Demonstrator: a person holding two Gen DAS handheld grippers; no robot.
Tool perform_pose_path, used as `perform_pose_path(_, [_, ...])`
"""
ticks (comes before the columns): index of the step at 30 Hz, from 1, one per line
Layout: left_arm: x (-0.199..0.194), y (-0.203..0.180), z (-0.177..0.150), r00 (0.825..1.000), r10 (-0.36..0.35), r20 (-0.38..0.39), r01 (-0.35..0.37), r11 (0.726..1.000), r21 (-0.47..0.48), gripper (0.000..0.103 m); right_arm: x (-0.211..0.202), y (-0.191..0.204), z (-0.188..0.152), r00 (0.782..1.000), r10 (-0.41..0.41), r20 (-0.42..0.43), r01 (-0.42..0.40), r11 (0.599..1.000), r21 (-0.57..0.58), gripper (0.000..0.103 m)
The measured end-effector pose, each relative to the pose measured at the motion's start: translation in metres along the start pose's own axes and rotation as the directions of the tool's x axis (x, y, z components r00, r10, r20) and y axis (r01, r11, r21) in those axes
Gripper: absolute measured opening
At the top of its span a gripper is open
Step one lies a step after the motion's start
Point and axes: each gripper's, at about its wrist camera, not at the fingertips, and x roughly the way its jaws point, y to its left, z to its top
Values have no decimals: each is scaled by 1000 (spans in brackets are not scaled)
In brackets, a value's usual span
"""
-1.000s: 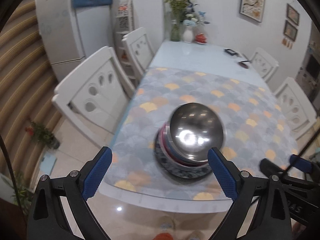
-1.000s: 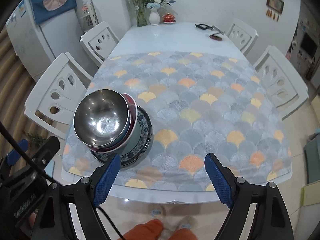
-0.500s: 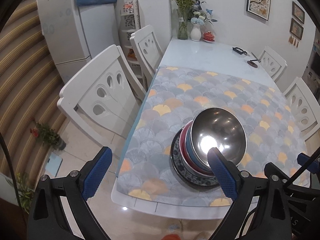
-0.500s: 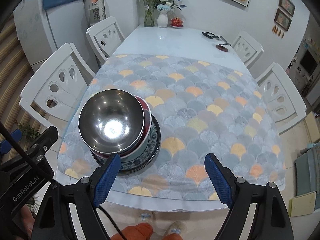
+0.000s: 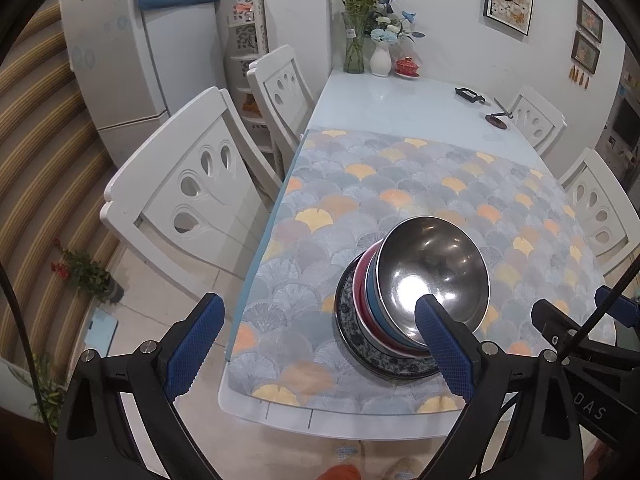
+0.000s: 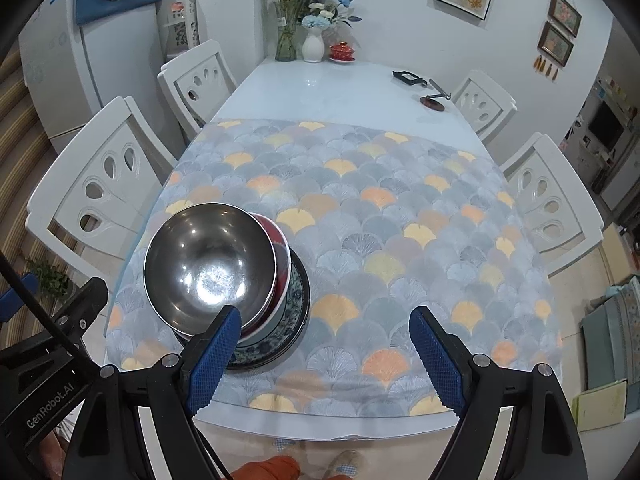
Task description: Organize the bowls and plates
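A shiny metal bowl (image 6: 210,266) sits on top of a stack – under it a blue bowl (image 5: 374,300), a red bowl (image 6: 280,258) and, at the bottom, a dark patterned plate (image 6: 296,304). The stack stands on a mat with fan shapes (image 6: 360,216) near the front edge of the long white table (image 6: 320,88). In the right wrist view the stack is at the lower left; in the left wrist view it is at the lower right.

The left gripper (image 5: 316,340) has its blue jaws wide apart, with nothing between them. One blue finger (image 5: 444,352) shows in front of the stack's edge; I cannot tell if it touches.

The right gripper (image 6: 326,356) is wide apart too and holds nothing – the stack is just past its left finger (image 6: 214,356).

White chairs (image 6: 100,188) stand along both sides of the table. Vases of flowers (image 6: 312,40) are at the far end.
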Motion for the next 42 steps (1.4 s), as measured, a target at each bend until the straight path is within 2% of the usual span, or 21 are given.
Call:
perform_pose_path(17, [13, 1, 3, 999, 10, -32, -9, 999, 33, 96, 11, 10, 1, 999, -1, -38, 2, 999, 32, 84])
perform_pose_path(42, [25, -1, 13, 999, 1, -42, 1, 998, 63, 96, 18, 12, 7, 999, -14, -44, 17, 998, 66, 84])
